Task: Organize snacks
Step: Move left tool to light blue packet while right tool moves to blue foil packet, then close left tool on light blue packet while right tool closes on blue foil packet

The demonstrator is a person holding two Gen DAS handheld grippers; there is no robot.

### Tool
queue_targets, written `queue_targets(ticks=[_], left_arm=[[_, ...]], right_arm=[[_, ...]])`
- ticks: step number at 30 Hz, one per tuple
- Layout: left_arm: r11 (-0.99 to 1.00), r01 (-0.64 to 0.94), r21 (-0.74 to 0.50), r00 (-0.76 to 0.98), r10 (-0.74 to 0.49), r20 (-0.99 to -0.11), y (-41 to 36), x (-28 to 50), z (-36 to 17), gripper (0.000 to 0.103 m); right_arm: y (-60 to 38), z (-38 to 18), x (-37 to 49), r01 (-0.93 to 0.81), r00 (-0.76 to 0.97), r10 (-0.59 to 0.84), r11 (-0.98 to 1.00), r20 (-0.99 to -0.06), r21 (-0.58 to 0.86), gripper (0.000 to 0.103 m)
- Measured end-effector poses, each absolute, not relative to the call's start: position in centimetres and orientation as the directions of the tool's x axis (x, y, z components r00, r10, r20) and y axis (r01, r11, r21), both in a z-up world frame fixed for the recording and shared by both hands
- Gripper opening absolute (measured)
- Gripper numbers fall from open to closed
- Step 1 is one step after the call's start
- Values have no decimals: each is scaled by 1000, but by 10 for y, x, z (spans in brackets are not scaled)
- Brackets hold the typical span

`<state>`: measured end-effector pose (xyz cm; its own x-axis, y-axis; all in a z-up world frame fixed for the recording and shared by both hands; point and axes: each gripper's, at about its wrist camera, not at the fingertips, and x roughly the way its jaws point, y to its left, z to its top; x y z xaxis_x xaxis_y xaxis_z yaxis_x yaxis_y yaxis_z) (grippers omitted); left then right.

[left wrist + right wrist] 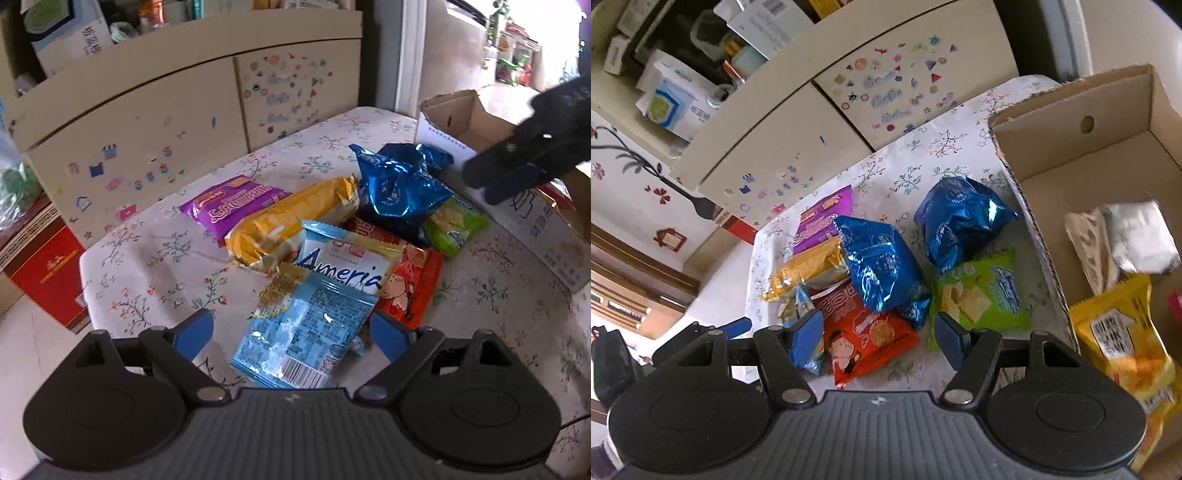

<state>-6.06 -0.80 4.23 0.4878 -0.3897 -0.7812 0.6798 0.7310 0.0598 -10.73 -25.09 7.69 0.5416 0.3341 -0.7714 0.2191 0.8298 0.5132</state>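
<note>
Snack packets lie in a pile on the floral tablecloth (147, 266): a light-blue packet (306, 332) nearest my left gripper (291, 332), a yellow pack (288, 225), a purple pack (232, 203), a red pack (864, 332), a green pack (982, 299) and two shiny blue bags (882, 269) (960, 221). My left gripper is open with its fingers either side of the light-blue packet. My right gripper (879, 336) is open and empty above the red pack. A cardboard box (1071, 155) at the right holds a yellow packet (1126, 339) and silver packets (1137, 236).
A cream cabinet with stickers (184, 122) stands behind the table. A red box (48, 273) sits on the floor at the left. The table's left edge drops to the floor.
</note>
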Motion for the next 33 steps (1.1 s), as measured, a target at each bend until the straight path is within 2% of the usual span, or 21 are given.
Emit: queue_targets(ticks=[13, 19, 22, 23, 24, 27, 33], left_arm=[[600, 796, 80, 417, -447, -792, -25, -56, 20, 91], [594, 803, 56, 392, -454, -800, -28, -52, 12, 86], [600, 799, 28, 370, -454, -811, -27, -50, 9, 77], [608, 794, 14, 363, -456, -813, -25, -49, 9, 72], [615, 789, 1, 357, -456, -815, -24, -48, 10, 68], [632, 775, 4, 366, -443, -819, -22, -48, 11, 63], [674, 739, -15, 368, -421, -829, -18, -50, 18, 60]], right_arm=[[-241, 51, -70, 205, 506, 303, 867, -808, 454, 73], [-233, 44, -61, 198, 495, 293, 878, -818, 435, 73], [-232, 41, -59, 209, 497, 280, 880, -822, 427, 72], [-233, 40, -59, 215, 496, 280, 877, -821, 429, 71], [-233, 40, -59, 217, 496, 281, 876, -821, 431, 64], [-233, 40, -61, 203, 505, 281, 881, -816, 428, 59], [-232, 44, -67, 179, 519, 281, 888, -808, 424, 51]])
